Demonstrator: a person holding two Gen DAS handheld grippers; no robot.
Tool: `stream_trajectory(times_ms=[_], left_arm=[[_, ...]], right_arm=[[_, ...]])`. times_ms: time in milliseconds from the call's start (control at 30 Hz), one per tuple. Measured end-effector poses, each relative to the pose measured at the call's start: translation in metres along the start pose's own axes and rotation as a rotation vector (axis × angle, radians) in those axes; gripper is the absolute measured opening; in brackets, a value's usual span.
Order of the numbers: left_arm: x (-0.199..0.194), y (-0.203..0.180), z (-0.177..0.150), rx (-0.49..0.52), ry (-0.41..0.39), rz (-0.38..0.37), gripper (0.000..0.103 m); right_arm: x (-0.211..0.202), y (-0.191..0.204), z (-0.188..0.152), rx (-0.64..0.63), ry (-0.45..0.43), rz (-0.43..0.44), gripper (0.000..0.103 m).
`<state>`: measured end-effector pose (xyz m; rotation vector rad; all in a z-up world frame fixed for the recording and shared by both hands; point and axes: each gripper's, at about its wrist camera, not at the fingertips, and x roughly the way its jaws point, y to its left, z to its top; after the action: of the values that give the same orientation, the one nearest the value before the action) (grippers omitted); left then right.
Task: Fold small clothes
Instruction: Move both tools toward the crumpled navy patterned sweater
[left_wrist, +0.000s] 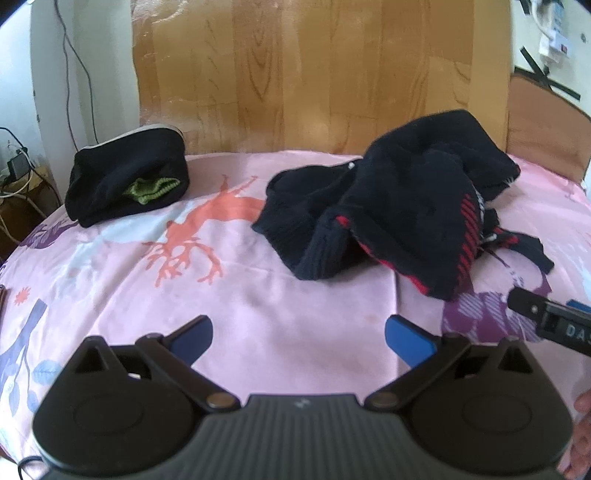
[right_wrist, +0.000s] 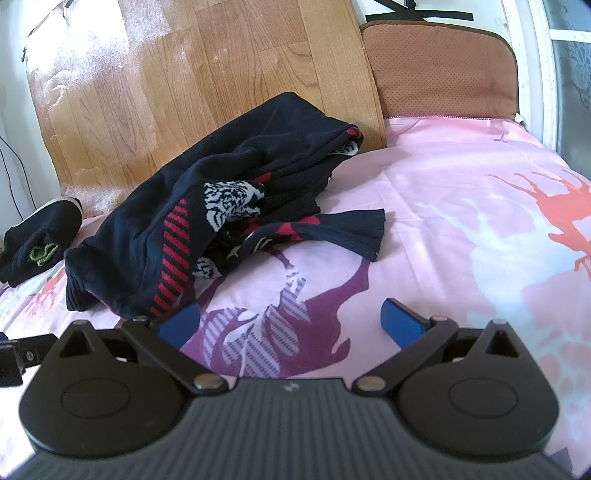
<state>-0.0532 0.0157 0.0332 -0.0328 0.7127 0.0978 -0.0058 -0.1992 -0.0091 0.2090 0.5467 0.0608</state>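
Note:
A crumpled navy knit sweater (left_wrist: 402, 206) with red stripes and a white pattern lies in a heap on the pink printed bed sheet (left_wrist: 258, 288); it also shows in the right wrist view (right_wrist: 207, 206). A folded dark garment (left_wrist: 125, 173) with a green piece tucked in sits at the far left (right_wrist: 37, 243). My left gripper (left_wrist: 298, 341) is open and empty, hovering over bare sheet in front of the sweater. My right gripper (right_wrist: 290, 321) is open and empty, just right of the sweater's near hem; its body shows in the left wrist view (left_wrist: 546, 317).
A wooden headboard (left_wrist: 314, 74) stands behind the bed. A brown cushion (right_wrist: 439, 70) leans at the back right. Cables and a power strip (left_wrist: 14, 166) are off the left edge. A window frame (right_wrist: 546, 74) is at far right.

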Motion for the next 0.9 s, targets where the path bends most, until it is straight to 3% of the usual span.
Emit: stream_trajectory(times_ms=[267,800,900], left_arm=[[0.001,0.015,-0.001,0.043,-0.158,0.032,0.103],[0.034,0.040,0.004,0.056,-0.152,-0.029,0.103],[0.038,0.038,0.008,0.087,-0.180,-0.009,0.103]], right_arm=[[0.000,0.000,0.000,-0.001,0.001,0.000,0.103],[0.001,0.004,0.000,-0.031,0.012,-0.021,0.103],[0.002,0.005,0.000,-0.037,0.015,-0.028,0.103]])
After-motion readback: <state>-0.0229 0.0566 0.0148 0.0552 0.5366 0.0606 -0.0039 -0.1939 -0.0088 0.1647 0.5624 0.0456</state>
